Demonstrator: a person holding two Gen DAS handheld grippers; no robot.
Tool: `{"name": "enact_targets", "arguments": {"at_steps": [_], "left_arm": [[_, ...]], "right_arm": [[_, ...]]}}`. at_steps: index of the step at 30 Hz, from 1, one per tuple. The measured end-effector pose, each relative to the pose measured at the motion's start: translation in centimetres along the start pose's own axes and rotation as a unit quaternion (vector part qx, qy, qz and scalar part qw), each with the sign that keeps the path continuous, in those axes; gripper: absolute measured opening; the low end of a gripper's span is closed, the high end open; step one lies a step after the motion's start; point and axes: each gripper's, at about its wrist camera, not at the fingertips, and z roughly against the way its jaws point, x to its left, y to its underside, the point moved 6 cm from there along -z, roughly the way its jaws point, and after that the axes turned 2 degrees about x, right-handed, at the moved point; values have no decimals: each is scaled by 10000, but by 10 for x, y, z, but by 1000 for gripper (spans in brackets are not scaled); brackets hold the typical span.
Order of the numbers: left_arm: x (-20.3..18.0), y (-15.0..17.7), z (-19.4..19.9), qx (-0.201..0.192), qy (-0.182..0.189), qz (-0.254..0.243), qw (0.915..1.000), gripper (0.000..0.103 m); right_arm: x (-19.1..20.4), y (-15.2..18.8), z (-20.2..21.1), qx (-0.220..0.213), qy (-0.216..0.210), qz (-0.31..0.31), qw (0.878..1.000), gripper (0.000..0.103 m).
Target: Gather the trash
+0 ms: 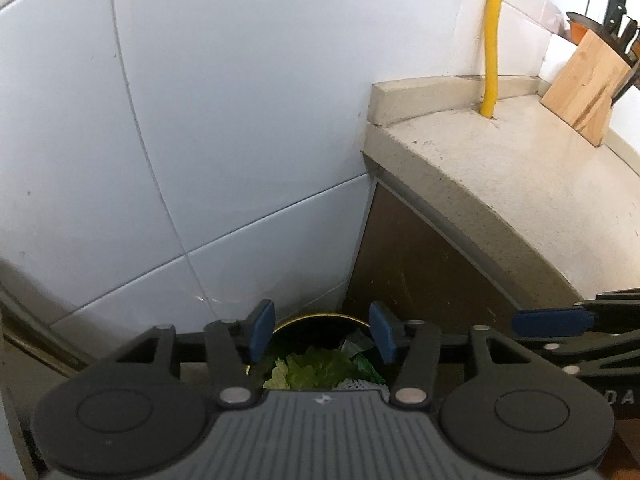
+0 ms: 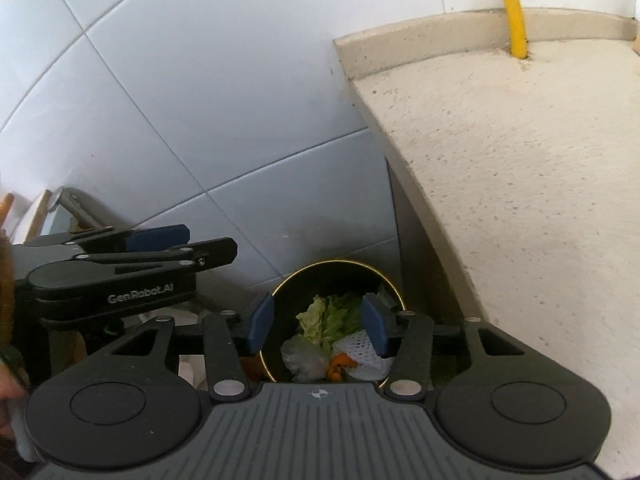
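A: Nearest the bin, what does the right gripper show?

B: Ribbed grey body, black linkages, blue pads spread with nothing between them; it hangs released above the bin. The left gripper does the same, its jaws apart and empty, just left of the right one.

A: And the bin?

B: A round, dark bin with a thin gold rim. Inside lie the trash: crinkled lettuce leaves, white foam netting, an orange scrap and clear crumpled plastic.

A: Beyond the bin?

B: Glossy pale wall tiles behind it; to the right of it a speckled stone counter, a yellow pipe passing through the counter, and further along a wooden knife block.
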Motion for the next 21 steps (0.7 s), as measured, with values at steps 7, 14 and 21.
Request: {"name": "enact_targets", "arguments": {"at_steps": [7,14,21], "left_arm": [[-8,1,8,-38,51,-63,10000,48],[-32,10,39,-217,112,-11,9997,64],[-67,18,78,-448,41,-151,9989,79]], "right_arm": [[-1,5,23,-226,87,-38,9997,60],[-4,13,62,-562,97,-89,9983,66],[-14,33,106,-881,-66,-14,9961,70]]}}
